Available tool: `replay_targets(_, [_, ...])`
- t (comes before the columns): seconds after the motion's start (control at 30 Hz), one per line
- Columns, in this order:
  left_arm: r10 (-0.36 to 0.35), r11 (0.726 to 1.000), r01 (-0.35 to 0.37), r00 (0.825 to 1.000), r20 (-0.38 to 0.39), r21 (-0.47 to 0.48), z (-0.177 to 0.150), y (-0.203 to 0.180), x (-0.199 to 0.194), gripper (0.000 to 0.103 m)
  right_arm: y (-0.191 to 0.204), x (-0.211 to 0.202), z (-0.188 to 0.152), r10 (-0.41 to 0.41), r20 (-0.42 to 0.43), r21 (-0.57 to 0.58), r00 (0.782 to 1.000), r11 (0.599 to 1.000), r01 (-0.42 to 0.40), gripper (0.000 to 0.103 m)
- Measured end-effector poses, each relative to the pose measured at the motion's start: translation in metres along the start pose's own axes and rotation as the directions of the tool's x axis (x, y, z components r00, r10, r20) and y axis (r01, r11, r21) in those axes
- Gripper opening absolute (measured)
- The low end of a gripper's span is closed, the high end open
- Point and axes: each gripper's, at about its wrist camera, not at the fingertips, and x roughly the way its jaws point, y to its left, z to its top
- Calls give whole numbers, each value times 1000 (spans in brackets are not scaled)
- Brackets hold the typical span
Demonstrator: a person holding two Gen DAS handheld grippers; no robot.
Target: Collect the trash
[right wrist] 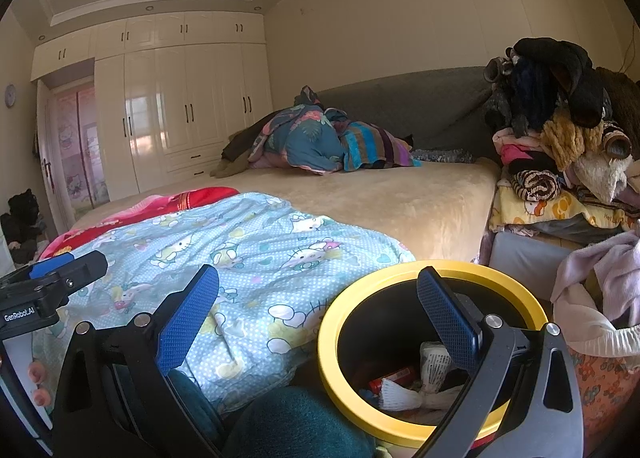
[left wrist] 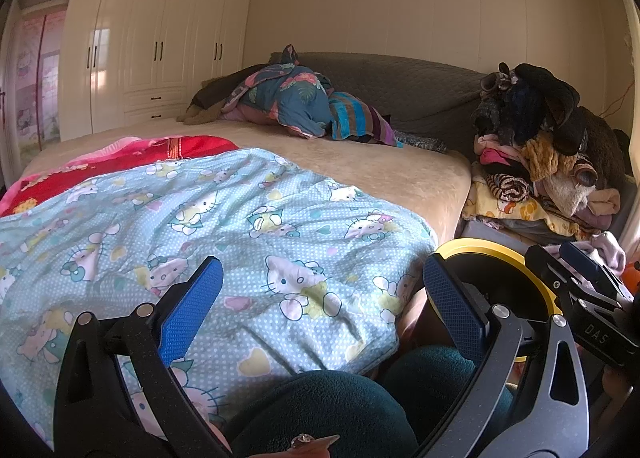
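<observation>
Glossy wardrobe doors (right wrist: 176, 106), plush bedspread (right wrist: 400, 202), glossy yellow bin rim (right wrist: 332, 370)

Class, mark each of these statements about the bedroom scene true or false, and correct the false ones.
1. The left gripper holds a piece of trash. False: it is open and empty.
2. The yellow-rimmed bin already contains crumpled wrappers. True.
3. The Hello Kitty blanket is folded on the clothes pile. False: it lies spread on the bed.
4. The right gripper is open. True.
5. The wardrobe doors stand wide open. False: they are closed.
</observation>
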Motion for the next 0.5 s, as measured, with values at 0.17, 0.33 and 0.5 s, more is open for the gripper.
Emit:
replay_targets(0.17, [-4, 1000, 4, 1000, -1, 1, -1, -1, 0, 92, 0, 1, -2, 10, 1, 7, 1000, 1000, -10, 97])
replay_targets(0.33, [25, 999, -26, 1000, -19, -48, -2, 4, 0, 92, 17, 9, 11, 30, 24, -33, 999, 999, -29, 97])
replay_targets(0.5, [123, 973, -127, 992, -32, -192, 4, 60, -12, 92, 65, 34, 41, 136, 14, -12, 991, 991, -136, 97])
